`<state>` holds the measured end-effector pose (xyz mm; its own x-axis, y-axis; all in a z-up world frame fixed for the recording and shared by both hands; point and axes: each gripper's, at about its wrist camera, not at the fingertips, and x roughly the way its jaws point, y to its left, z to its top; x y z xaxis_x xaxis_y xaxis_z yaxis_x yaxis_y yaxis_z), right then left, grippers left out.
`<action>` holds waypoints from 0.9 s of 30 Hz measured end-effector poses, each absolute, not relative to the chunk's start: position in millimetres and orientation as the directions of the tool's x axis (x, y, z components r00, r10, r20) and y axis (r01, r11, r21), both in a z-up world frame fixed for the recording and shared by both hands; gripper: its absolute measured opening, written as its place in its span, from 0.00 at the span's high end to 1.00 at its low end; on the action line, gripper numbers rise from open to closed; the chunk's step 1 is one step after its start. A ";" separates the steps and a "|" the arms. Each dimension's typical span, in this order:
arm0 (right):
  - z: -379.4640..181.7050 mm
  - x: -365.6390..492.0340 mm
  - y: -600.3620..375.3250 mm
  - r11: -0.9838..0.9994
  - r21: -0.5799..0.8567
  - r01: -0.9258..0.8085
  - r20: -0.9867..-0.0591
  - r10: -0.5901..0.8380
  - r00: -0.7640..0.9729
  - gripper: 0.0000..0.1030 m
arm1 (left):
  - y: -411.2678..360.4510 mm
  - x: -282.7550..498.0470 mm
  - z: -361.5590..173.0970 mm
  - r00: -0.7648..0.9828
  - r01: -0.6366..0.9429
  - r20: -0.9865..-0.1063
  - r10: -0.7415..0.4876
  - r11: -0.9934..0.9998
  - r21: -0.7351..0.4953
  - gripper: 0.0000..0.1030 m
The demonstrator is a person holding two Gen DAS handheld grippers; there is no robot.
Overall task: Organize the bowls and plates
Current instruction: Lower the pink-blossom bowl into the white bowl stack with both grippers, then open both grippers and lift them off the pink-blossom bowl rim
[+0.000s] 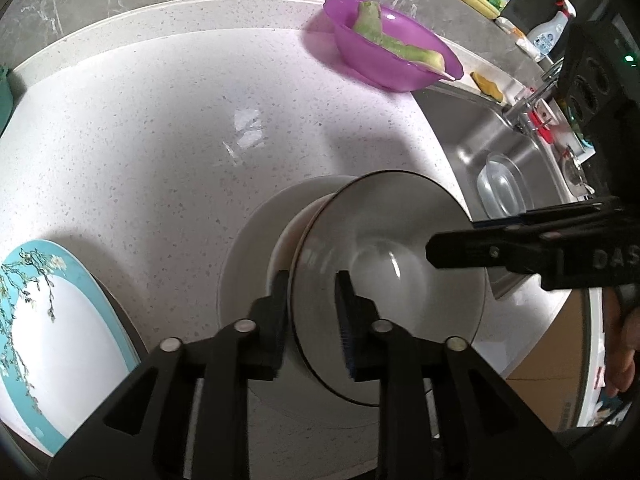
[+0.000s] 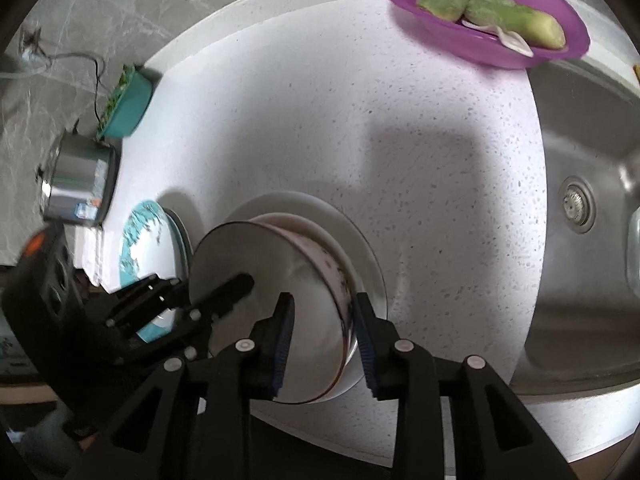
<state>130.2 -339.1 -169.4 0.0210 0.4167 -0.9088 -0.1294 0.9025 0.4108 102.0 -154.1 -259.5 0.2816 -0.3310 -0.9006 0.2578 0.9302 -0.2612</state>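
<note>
A white bowl with a dark rim (image 1: 384, 280) (image 2: 256, 280) sits tilted over a second bowl (image 2: 320, 256) on a white plate (image 1: 244, 276) (image 2: 360, 248). My left gripper (image 1: 310, 312) straddles the bowl's near rim, one finger inside and one outside, apparently gripping the rim. My right gripper (image 2: 322, 332) straddles the opposite rim the same way. The right gripper's fingers show in the left wrist view (image 1: 460, 248). The left gripper's fingers show in the right wrist view (image 2: 228, 292). A white plate with a teal floral border (image 1: 52, 340) (image 2: 140, 248) lies to the left.
A purple bowl with green vegetable pieces (image 1: 392, 48) (image 2: 484, 12) stands at the back of the counter. A steel sink (image 1: 508, 152) (image 2: 580, 208) holding a clear container (image 1: 502, 188) is on the right. A metal pot (image 2: 80, 180) and a teal container (image 2: 124, 104) stand far left.
</note>
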 end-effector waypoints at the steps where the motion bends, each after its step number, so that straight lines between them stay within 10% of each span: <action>1: -172.0 130.7 -338.6 0.906 0.397 -0.146 -0.915 0.404 0.019 0.69 | -154.9 101.6 -259.2 0.283 0.262 -0.901 -0.330 0.930 -0.259 0.76; 12: -183.0 128.8 -336.0 0.909 0.384 -0.164 -0.920 0.392 0.018 0.74 | -164.5 93.3 -255.7 0.283 0.299 -0.892 -0.352 0.916 -0.267 0.30; 27: -192.3 131.4 -331.2 0.902 0.393 -0.177 -0.918 0.397 -0.014 0.75 | -165.1 97.3 -251.1 0.281 0.298 -0.865 -0.416 0.895 -0.333 0.05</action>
<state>131.4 -331.2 -192.3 -0.0142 0.3971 -0.9177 -0.1767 0.9023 0.3932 97.3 -165.1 -251.1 0.2815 -0.4158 -0.8648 0.2983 0.8945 -0.3329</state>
